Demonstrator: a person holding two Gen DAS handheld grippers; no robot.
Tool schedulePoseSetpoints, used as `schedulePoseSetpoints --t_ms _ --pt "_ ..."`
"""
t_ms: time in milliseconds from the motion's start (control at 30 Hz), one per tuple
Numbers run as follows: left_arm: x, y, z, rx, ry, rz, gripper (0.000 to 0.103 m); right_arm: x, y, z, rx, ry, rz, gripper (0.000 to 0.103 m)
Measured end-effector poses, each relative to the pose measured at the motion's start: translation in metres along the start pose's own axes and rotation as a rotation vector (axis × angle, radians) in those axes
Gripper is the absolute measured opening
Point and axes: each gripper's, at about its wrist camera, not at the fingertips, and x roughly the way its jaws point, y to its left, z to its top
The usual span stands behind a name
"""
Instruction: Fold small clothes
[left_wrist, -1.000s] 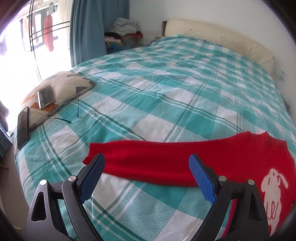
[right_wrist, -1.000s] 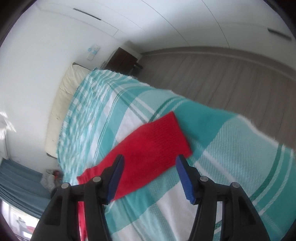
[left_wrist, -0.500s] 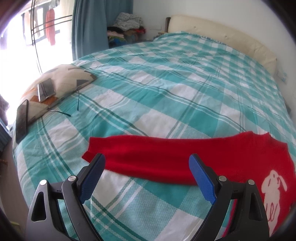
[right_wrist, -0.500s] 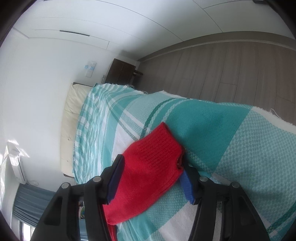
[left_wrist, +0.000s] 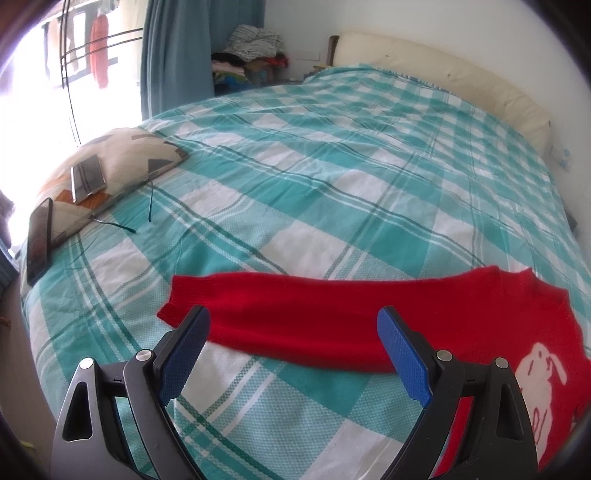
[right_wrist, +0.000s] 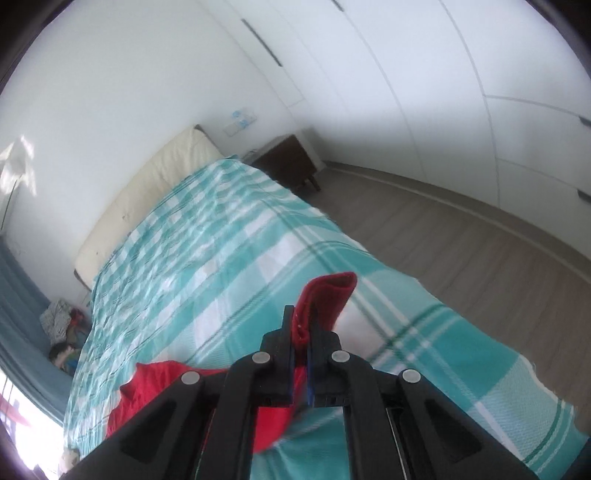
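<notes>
A small red sweater with a white rabbit on its front lies on the teal checked bedspread. Its one sleeve stretches flat toward the left in the left wrist view. My left gripper hovers open just above that sleeve, its blue pads apart and touching nothing. In the right wrist view my right gripper is shut on the cuff of the other sleeve, which is lifted off the bed and sticks up past the fingertips. The sweater body lies low at the left there.
A patterned cushion with a phone and a small device on it sits at the bed's left edge. A cream headboard runs along the far side. Piled clothes sit by the blue curtain. Wooden floor and a dark nightstand lie beyond the bed.
My right gripper closed on the sleeve cuff, lifted it off the bed and rolled. The left gripper stayed over the other sleeve.
</notes>
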Motion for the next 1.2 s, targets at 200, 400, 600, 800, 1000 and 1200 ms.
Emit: schedulePoseSetpoints --t_ms 200,400,600,800,1000,1200 --pt "-0.008 -0.006 0.001 0.029 -0.034 -0.005 0.093 0.021 0.192 -0.02 -0.374 0.097 0.276 0.004" --pt "-0.01 -0.003 0.004 0.021 -0.035 -0.011 0.093 0.07 0.319 -0.119 -0.616 0.301 0.435 0.004" --pt "-0.006 -0.002 0.005 0.009 -0.01 -0.013 0.093 0.134 0.352 -0.215 -0.669 0.514 0.458 0.007" --pt "-0.004 -0.001 0.006 0.009 -0.003 -0.025 0.093 0.157 0.331 -0.246 -0.486 0.76 0.611 0.052" --pt "-0.001 -0.006 0.004 0.018 0.019 -0.045 0.095 0.163 0.24 -0.213 -0.349 0.779 0.438 0.052" --pt "0.013 -0.024 -0.004 0.136 0.095 -0.06 0.096 0.131 0.131 -0.178 -0.454 0.631 0.118 0.051"
